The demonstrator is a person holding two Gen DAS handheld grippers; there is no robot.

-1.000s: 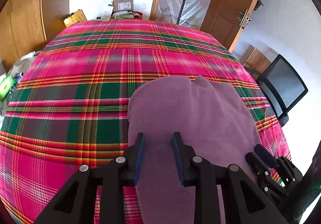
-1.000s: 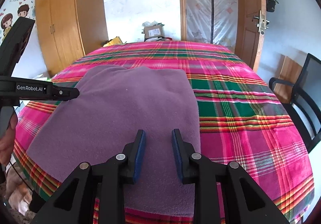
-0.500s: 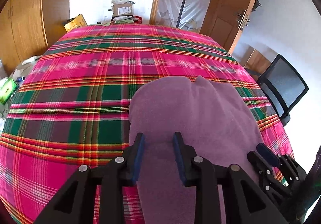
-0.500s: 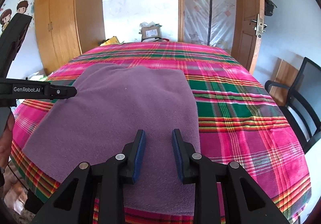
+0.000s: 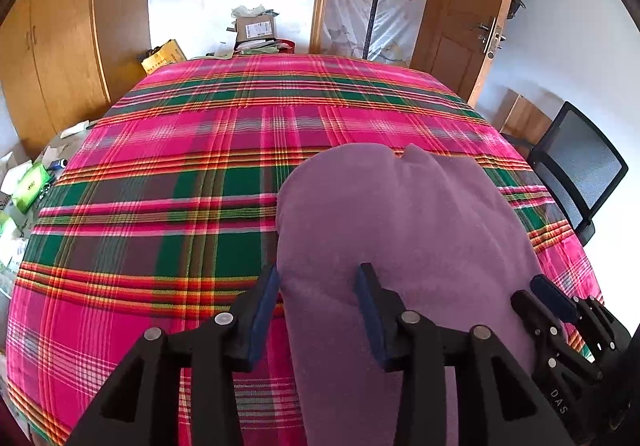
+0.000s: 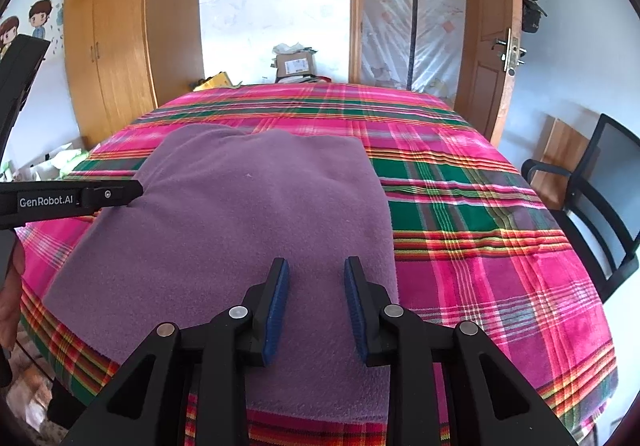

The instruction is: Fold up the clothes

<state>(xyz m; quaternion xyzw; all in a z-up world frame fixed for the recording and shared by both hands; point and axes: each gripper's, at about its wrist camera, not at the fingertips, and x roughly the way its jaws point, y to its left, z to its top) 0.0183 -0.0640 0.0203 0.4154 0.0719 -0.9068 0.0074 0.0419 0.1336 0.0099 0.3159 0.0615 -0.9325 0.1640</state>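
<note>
Your left tool [image 5: 318,306] has just been spreading its jaws, and they now stand wider than half a second ago. The left edge of the purple garment [image 5: 400,230] runs up just inside the left pad, but nothing is pinched: the fabric lies flat under the gap, not between pressing pads. Your right tool [image 6: 316,306] sits moderately spread over the near right part of the same garment [image 6: 248,230], gripping nothing either.

The garment lies on the plaid bedspread [image 5: 160,182], near the bed's front edge, looking already folded to a compact rectangle with smooth sides. With both tools free of the cloth, this reads as a release after a fold or a readying for a fresh grasp of the left edge; which one, you cannot tell from here.
</note>
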